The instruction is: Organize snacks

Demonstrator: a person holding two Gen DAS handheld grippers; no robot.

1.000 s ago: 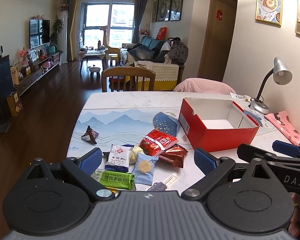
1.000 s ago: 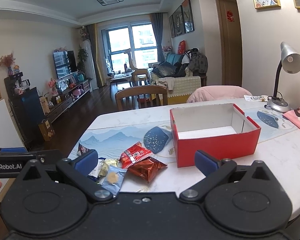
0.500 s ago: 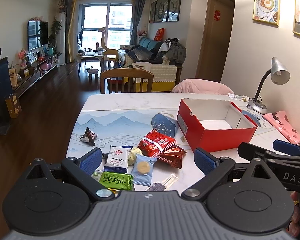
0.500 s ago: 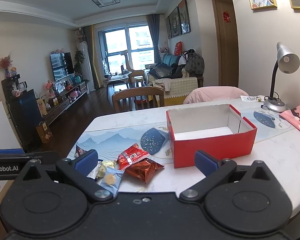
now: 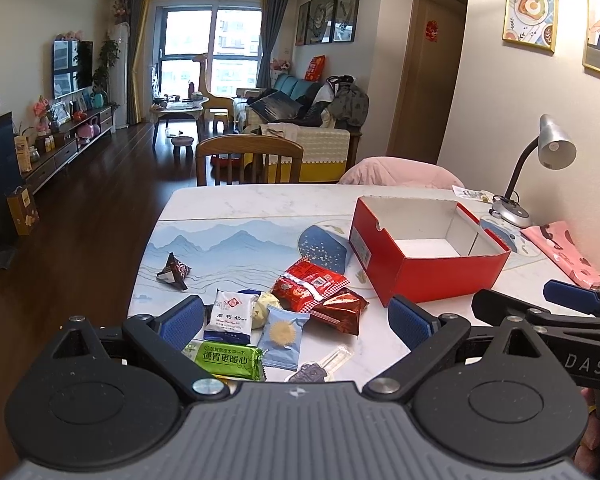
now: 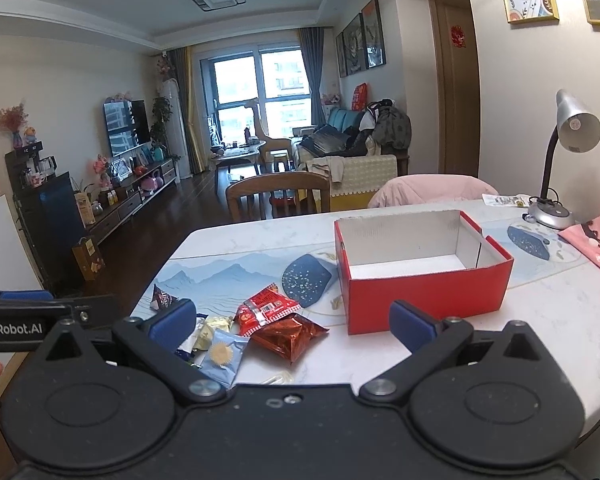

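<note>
A pile of snack packets lies on the table's near left: a red packet [image 5: 309, 283], a dark red foil packet [image 5: 342, 309], a white and blue packet [image 5: 230, 315], a light blue packet [image 5: 283, 335], a green packet [image 5: 225, 359] and a dark triangular one [image 5: 173, 271] apart to the left. An empty red box [image 5: 428, 248] stands open to the right. My left gripper [image 5: 294, 322] is open above the pile, holding nothing. My right gripper [image 6: 292, 322] is open and empty, hovering near the foil packet [image 6: 290, 334] and the box [image 6: 424, 276].
A blue mountain-print mat [image 5: 228, 244] covers the marble table [image 5: 260, 200]. A desk lamp [image 5: 540, 168] and a pink cloth [image 5: 568, 252] sit at the right. A wooden chair [image 5: 249, 160] stands at the far edge. The right gripper's body shows in the left wrist view [image 5: 560, 316].
Both grippers have shifted only slightly, staying open over the near table edge. The snacks and the box have not moved.
</note>
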